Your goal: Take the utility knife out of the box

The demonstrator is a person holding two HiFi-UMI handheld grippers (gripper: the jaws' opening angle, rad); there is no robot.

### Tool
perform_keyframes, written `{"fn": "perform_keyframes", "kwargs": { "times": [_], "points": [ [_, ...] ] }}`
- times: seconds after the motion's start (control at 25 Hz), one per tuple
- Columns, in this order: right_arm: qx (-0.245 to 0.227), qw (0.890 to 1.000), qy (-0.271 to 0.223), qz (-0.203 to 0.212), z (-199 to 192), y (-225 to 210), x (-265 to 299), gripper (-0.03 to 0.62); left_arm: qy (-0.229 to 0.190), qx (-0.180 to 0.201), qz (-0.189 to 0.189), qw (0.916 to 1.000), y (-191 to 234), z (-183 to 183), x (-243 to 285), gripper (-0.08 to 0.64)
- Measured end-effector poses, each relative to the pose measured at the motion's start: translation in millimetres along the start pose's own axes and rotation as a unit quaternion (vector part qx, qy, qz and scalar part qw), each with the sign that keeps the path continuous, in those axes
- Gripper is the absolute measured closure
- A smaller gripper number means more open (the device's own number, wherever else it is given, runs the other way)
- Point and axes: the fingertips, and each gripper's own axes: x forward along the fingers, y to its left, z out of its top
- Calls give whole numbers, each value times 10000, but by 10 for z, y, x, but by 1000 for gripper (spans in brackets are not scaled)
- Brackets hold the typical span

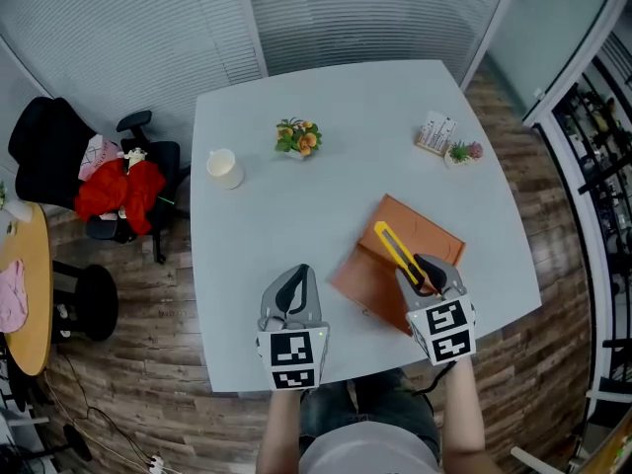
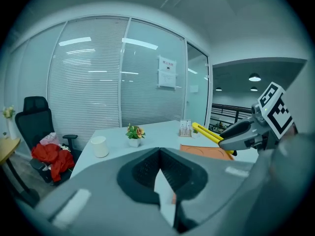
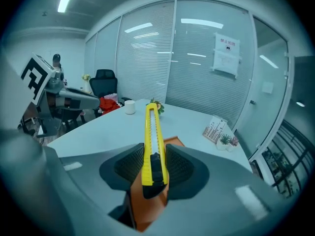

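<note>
Right gripper (image 3: pixel 153 151) has its two jaws closed on the utility knife (image 3: pixel 152 141), and the dark pads press on the yellow body from both sides, close to the black slider at the rear end. Most of the knife sticks out forward past the jaws and points away from the person, slightly upward. In the left gripper view the knife is in the air above the orange box (image 1: pixel 370 279) and does not touch it. The box lies open and flat on the pale table (image 1: pixel 326 205), near the edge where the person stands, and in the head view the knife crosses over it. The left gripper (image 1: pixel 293 289) is just to the left of the box, apart from it; its jaws meet at the tips and nothing is between them. Farther on the table stand a white cup (image 1: pixel 224 168), a small plant with orange flowers (image 1: pixel 298 136), a card stand (image 1: pixel 435 133) and a little potted plant (image 1: pixel 462 152) beside it. An office chair with red cloth (image 1: pixel 123 188) stands to the left of the table.
</note>
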Motion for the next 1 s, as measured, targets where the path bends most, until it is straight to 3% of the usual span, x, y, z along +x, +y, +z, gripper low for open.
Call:
{"fn": "perform_keyframes", "kwargs": {
  "times": [0.52,1.0],
  "points": [
    [176,9960,-767,-434,514,-223,-282,426,-724,174,143,9971,-15,648,-137,560],
    [276,9894,-1236,-715,764,-392,-553,426,-1112,342,176,9931,-95,1008,-251,560]
  ]
}}
